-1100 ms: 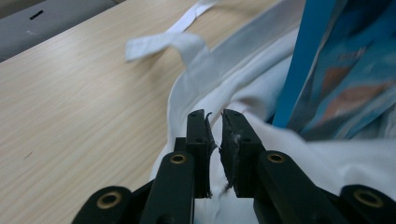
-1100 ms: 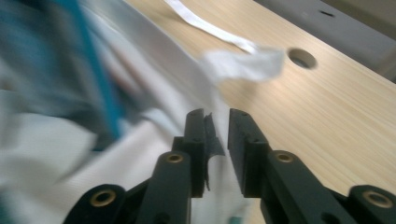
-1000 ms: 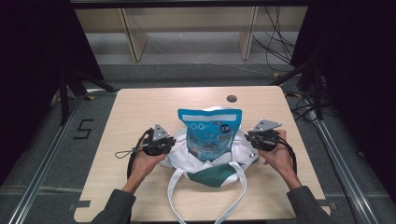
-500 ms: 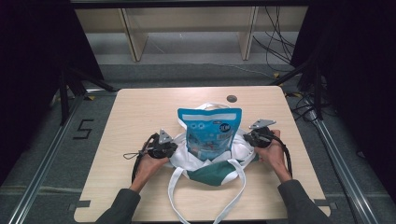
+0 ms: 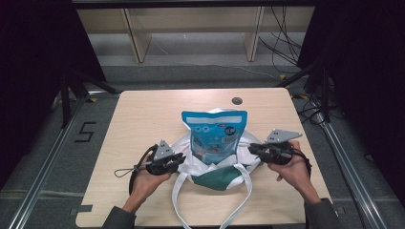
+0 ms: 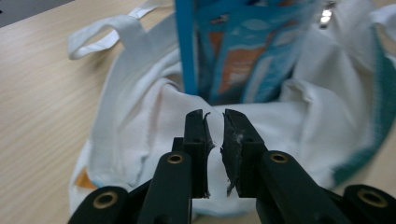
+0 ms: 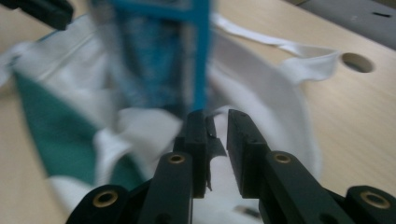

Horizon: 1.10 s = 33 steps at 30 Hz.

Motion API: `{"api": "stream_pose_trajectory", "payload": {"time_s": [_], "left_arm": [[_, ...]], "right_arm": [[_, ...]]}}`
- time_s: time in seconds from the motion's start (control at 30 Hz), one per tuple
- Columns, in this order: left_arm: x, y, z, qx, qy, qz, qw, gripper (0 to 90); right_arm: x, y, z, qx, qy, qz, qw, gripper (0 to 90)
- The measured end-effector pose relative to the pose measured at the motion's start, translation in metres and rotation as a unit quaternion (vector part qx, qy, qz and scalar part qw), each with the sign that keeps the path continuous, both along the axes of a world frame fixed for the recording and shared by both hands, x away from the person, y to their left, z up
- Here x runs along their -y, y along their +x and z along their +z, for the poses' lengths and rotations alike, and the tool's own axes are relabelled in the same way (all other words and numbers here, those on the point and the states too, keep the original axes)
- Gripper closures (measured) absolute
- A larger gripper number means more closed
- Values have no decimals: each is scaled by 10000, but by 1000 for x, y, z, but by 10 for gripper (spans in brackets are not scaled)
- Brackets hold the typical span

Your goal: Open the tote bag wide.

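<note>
A blue snack pouch (image 5: 216,136) stands upright in a white cloth tote bag (image 5: 191,148) with a green panel, in the middle of the table. My left gripper (image 5: 179,159) sits at the bag's left edge and my right gripper (image 5: 251,148) at its right edge, both pointing inward. In the left gripper view the jaws (image 6: 214,116) stand a narrow slit apart, just opened, with the bag's white cloth (image 6: 140,126) and the pouch (image 6: 243,51) beyond them. The right gripper (image 7: 216,116) shows the same narrow gap, just opened, short of the cloth (image 7: 261,93) and the blurred pouch (image 7: 159,56).
The bag's two white handles (image 5: 179,200) trail toward the table's front edge. A round cable hole (image 5: 237,101) lies in the wooden tabletop (image 5: 143,119) behind the bag. Shelving and cables stand on the floor beyond the table.
Both grippers have drawn back from the bag's sides, toward the person and slightly outward. The pouch and bag stay in place.
</note>
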<state>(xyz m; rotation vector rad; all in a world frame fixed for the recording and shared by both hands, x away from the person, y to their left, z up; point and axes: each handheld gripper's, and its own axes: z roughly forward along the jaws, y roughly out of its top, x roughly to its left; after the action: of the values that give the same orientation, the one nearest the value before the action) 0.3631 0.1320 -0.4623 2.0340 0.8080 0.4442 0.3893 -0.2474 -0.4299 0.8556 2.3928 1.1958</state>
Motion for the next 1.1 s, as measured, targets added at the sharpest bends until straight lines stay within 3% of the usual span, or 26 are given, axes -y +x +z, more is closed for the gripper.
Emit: {"api": "stream_pose_trajectory", "payload": {"time_s": [0.07, 0.13, 0.17, 0.2, 0.23, 0.33, 0.43, 0.53, 0.73, 0.9, 0.93, 1.1], "left_arm": [[2, -9, -3, -80, -167, -36, 9998, 778], [3, -12, -8, -117, 140, -185, 9997, 764], [7, -14, -15, -154, 217, -131, 9996, 763], [10, -14, -23, -77, 463, -194, 9987, 764], [13, -14, -29, -211, 453, -181, 9986, 775], [19, -11, -38, -191, 600, -161, 9979, 802], [28, -7, -50, 155, 1338, -230, 9906, 830], [29, -6, -51, 119, 1295, -209, 9913, 838], [27, 1, -51, 94, 1244, -107, 9921, 842], [25, 15, -51, 87, 1204, -20, 9927, 840], [26, 15, -52, 1, 1127, 60, 9936, 840], [27, 31, -52, 10, 1168, 210, 9929, 835]], "right_arm": [[-4, -14, -3, 38, -207, 285, 9994, 789], [-5, -21, -8, -63, -265, 351, 9990, 788], [-5, -22, -13, -91, -313, 374, 9988, 788], [-5, -23, -19, -184, -371, 403, 9983, 791], [-6, -22, -28, -260, -447, 423, 9978, 802], [-11, -20, -43, -432, -632, 495, 9958, 821], [-16, -14, -54, -573, -666, 586, 9944, 834], [-21, -9, -61, -654, -699, 570, 9938, 844], [-29, -8, -65, -505, -927, 484, 9932, 851], [-30, 1, -65, -516, -891, 413, 9938, 848], [-32, 3, -66, -596, -818, 351, 9943, 847], [-31, 20, -67, -487, -756, 241, 9957, 844]]}}
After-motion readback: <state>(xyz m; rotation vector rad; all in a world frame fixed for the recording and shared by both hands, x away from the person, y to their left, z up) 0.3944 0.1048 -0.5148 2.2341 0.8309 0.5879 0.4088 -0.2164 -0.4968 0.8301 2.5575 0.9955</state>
